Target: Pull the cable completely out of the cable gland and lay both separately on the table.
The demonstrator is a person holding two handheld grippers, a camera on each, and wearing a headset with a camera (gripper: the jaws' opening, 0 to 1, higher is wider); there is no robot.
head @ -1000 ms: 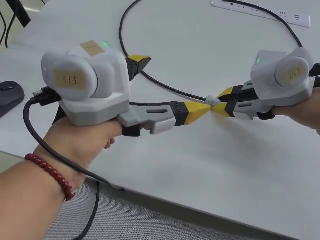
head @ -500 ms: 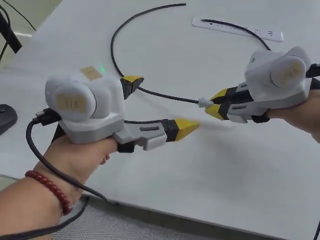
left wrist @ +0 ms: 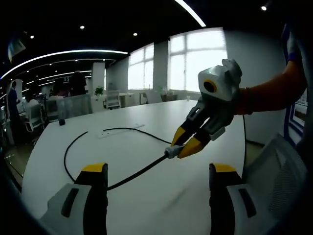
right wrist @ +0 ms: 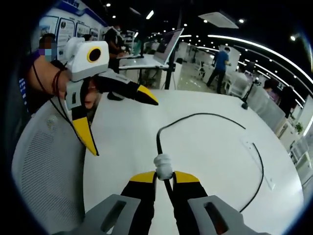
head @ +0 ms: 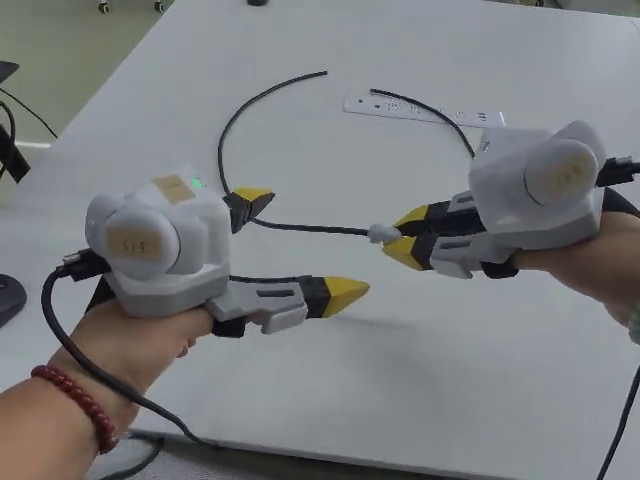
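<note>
The right hand-held gripper [head: 398,238] is clenched on the white gland [head: 380,233], held above the bench [head: 450,350]. The black cable [head: 230,130] is threaded in the gland and curves off left and far across the bench. The left hand-held gripper [head: 312,243] is released, jaws wide, grasping nothing.

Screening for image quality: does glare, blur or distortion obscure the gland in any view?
Head view: even light, sharp, gland and cable clear. Left gripper view: fisheye bending, windows blown out, gland small but readable. Right gripper view: fisheye curve, gland sharp at the right claw.
</note>
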